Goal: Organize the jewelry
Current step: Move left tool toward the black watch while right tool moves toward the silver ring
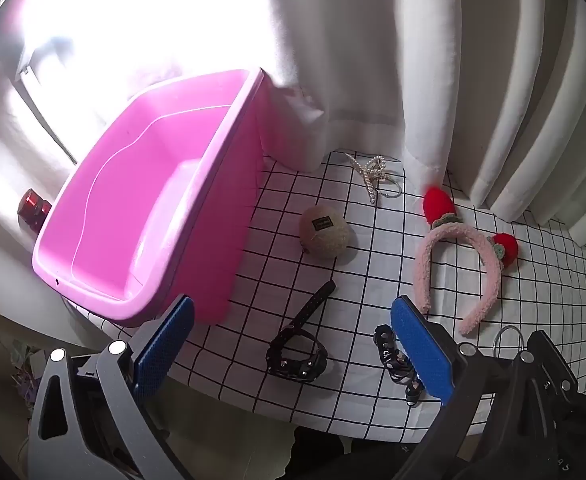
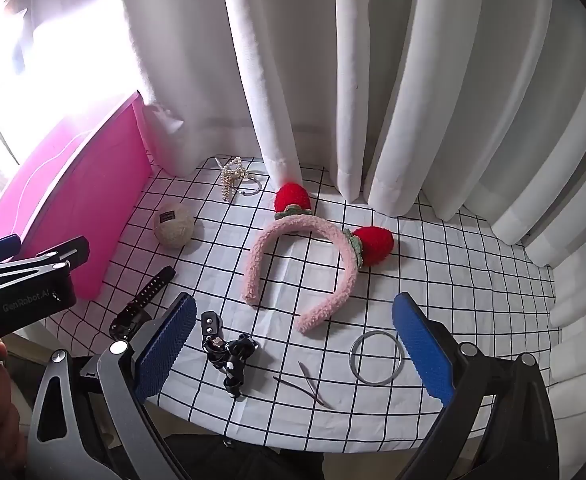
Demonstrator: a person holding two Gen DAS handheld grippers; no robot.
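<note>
An empty pink bin (image 1: 141, 216) stands at the table's left; its side also shows in the right wrist view (image 2: 73, 216). On the grid cloth lie a pink headband with red strawberries (image 2: 301, 268), a pearl hair clip with a ring (image 2: 233, 182), a tan ball (image 2: 174, 225), a black watch (image 1: 299, 344), a black chain piece (image 2: 229, 356), a silver bangle (image 2: 377, 357) and a thin hairpin (image 2: 313, 388). My left gripper (image 1: 293, 348) is open above the watch. My right gripper (image 2: 293, 352) is open above the chain piece and hairpin.
White curtains (image 2: 373, 100) hang close behind the table. The round table's front edge (image 2: 293, 440) runs just under both grippers. A red object (image 1: 33, 206) sits left of the bin. The left gripper's body (image 2: 25, 280) shows at the left of the right wrist view.
</note>
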